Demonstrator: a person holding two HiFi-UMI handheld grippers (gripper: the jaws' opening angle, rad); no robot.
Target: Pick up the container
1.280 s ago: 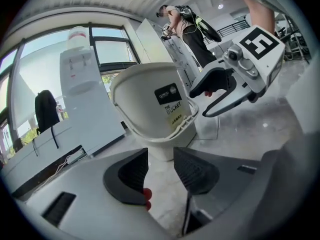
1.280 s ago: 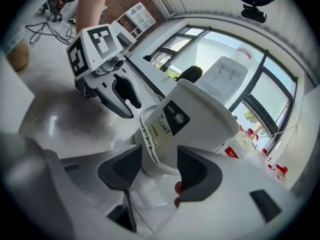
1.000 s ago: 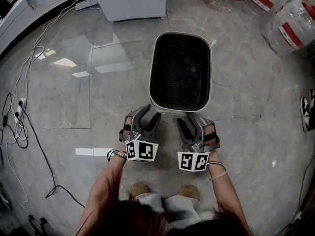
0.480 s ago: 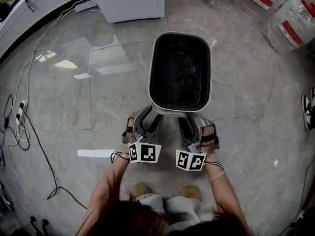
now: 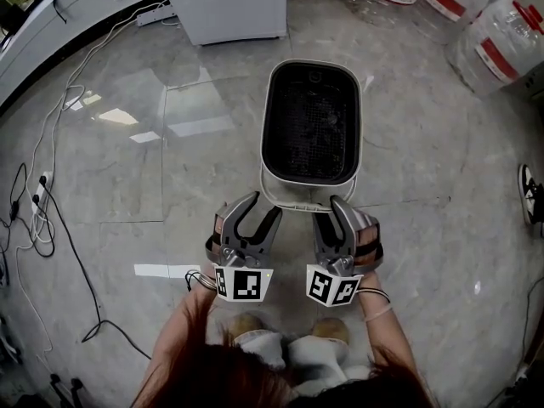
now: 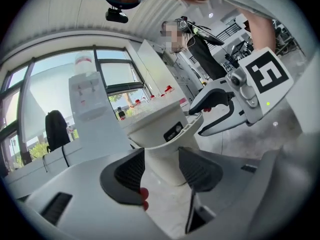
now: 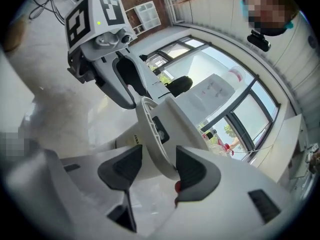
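Container: I see the white container [image 5: 297, 192], dark inside, at the centre of the head view over the grey floor [image 5: 127, 185]. I cannot tell whether its base rests there.
Left tool: my left tool [image 5: 263, 206] is at the near rim's lower-left corner. Its jaws have just been opening, yet the container's white wall fills the gap and both pads [image 6: 129, 171] bear on it.
Right tool: my right tool [image 5: 330, 211] clamps the lower-right corner, with the thin lip pinched between its jaws.
Surroundings: cables [image 5: 34, 219] far left, wrapped bottles [image 5: 493, 32] upper right.
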